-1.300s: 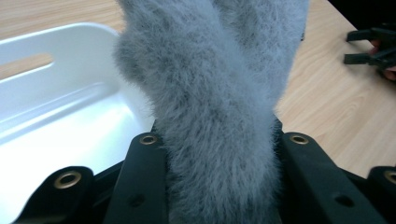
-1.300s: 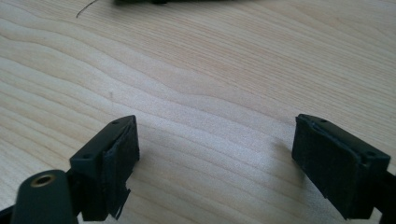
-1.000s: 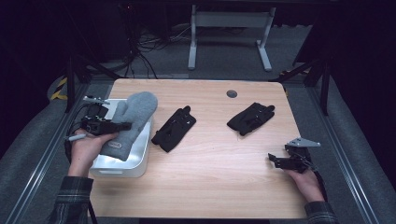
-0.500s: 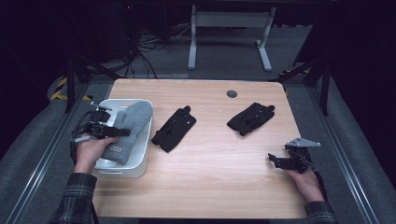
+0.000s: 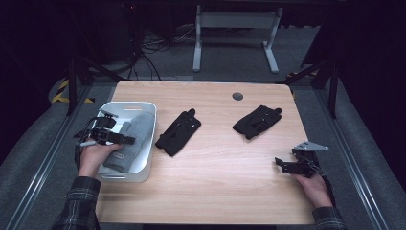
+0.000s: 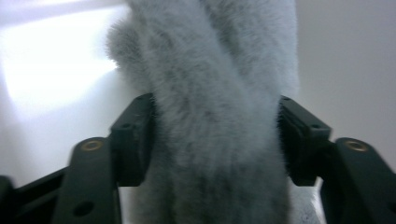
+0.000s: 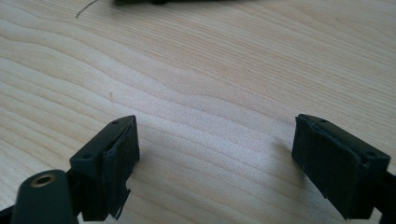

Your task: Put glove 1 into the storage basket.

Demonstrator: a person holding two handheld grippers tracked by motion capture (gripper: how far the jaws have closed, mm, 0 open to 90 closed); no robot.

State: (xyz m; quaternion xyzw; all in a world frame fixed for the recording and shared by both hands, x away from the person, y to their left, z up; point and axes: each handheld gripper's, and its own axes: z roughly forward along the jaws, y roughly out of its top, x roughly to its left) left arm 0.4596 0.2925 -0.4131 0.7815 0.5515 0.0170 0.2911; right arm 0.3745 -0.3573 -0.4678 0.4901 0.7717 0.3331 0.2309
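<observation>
Now the wooden table [image 5: 215, 187] carries less than a second back: the grey fleece mitten [image 5: 131, 139], then held above the white plastic bin [image 5: 143, 143], lies inside it, along the bin's length. Left gripper [image 5: 125, 140] has dropped with it, and its jaws have just been opening; in the left gripper view the fuzzy pile [image 6: 215, 140] sits between the pads, brushing both, no longer pinched. Judged: first item deposited, release nearly done, two to go.

Bin: rigid, smooth, rounded corners. Mitten: soft, thick, nap matted. Left black glove [image 5: 179, 133] lies just beside the bin on bare wood, flat, ribbed and strapped. Second black glove [image 5: 257, 120] lies well apart toward the right, crumpled. Right gripper [image 5: 280, 164] unmoved at the near right edge, jaws wide apart over pale grained wood [image 7: 210, 93], nothing between them
</observation>
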